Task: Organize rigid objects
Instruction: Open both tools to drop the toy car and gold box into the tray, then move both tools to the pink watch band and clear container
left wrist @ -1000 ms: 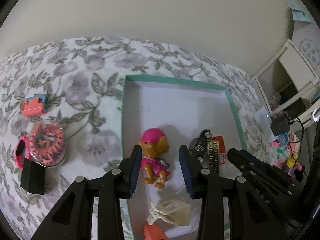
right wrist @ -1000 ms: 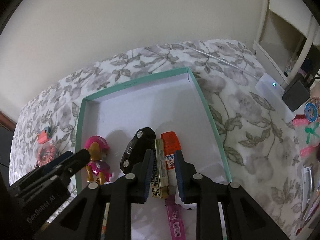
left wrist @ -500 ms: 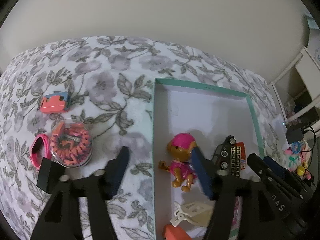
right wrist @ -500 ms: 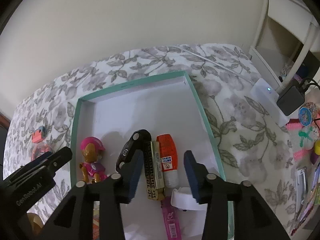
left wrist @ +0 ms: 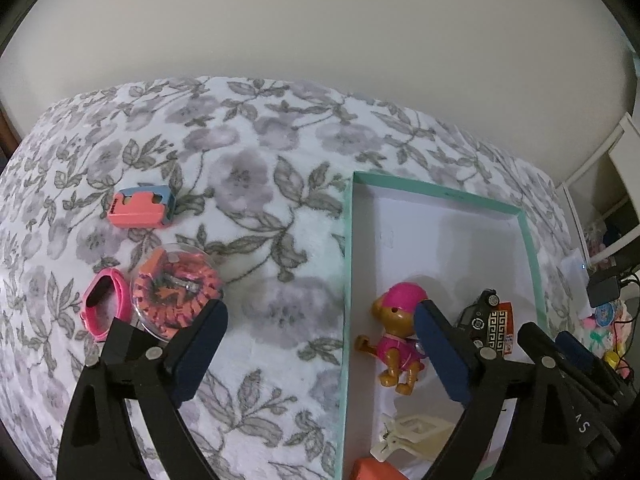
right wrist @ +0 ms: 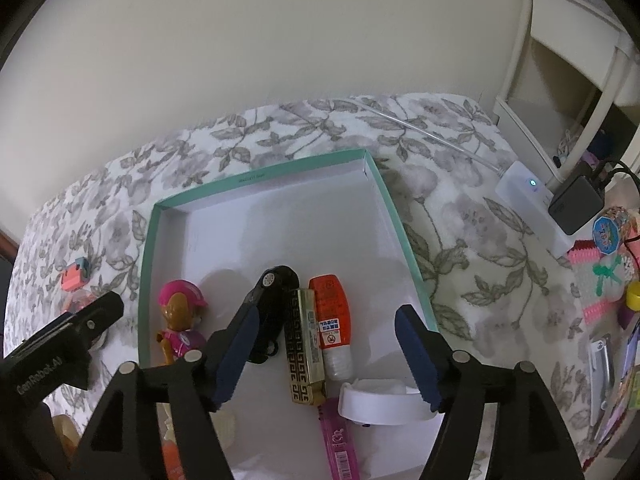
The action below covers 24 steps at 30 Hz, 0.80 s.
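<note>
A teal-rimmed tray lies on the flowered bedspread. My right gripper hangs over it, jaws opening. A gold-patterned box and an orange bottle lie loose between them, with a black toy car beside the left finger. My left gripper straddles the tray's left wall, jaws opening and holding nothing. A pink puppy toy lies by its right finger. Left of the tray lie a coral box, a clear case of orange bands and a pink band.
A cream hair clip, a white ring and a pink stick lie at the tray's near end. To the right are a white power strip, a black adapter, a white shelf and small clutter.
Both grippers' jaws have spread wide. The right one let go of the gold box and orange bottle. The left one slid left, from around the puppy toy to over the tray's left wall.
</note>
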Motion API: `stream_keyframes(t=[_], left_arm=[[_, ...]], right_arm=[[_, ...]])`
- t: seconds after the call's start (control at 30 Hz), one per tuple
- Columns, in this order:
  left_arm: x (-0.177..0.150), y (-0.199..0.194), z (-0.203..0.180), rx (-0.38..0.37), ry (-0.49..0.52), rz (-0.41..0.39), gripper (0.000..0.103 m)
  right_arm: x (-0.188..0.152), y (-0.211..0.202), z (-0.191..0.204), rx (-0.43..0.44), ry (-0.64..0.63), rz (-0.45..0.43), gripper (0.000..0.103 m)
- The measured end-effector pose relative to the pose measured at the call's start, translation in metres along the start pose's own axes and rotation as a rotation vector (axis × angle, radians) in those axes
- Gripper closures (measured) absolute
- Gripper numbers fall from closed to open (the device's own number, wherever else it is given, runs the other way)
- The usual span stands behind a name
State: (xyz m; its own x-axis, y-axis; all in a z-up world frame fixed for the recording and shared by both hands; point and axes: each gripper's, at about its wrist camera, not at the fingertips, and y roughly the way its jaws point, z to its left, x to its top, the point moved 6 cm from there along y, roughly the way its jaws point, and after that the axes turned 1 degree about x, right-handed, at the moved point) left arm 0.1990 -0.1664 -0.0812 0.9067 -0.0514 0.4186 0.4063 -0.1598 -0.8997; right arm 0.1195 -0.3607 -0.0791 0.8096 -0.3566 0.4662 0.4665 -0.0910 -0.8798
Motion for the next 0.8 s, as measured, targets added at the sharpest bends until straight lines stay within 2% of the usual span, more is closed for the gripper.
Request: stream_keyframes(t=[0.17, 0.3, 0.47, 0.8], left_arm=[[0.001, 0.000, 0.002, 0.015, -0.002, -0.007, 0.006], [0.002, 0.000, 0.004, 0.021, -0.006, -0.011, 0.006], [0.004, -0.001, 0.007, 0.036, -0.006, -0.014, 0.005], [0.013, -0.013, 0.022, 0.037, -0.034, -0.034, 0.005]], right_arm=[[0.001, -0.001, 0.000, -0.001, -0.004, -0.009, 0.013], [0.001, -0.002, 0.001, -0.004, -0.004, -0.019, 0.005], [0.001, -0.002, 0.000, -0.011, -0.005, -0.026, 0.000], [0.003, -0.006, 0.004, -0.009, -0.016, -0.043, 0.000]])
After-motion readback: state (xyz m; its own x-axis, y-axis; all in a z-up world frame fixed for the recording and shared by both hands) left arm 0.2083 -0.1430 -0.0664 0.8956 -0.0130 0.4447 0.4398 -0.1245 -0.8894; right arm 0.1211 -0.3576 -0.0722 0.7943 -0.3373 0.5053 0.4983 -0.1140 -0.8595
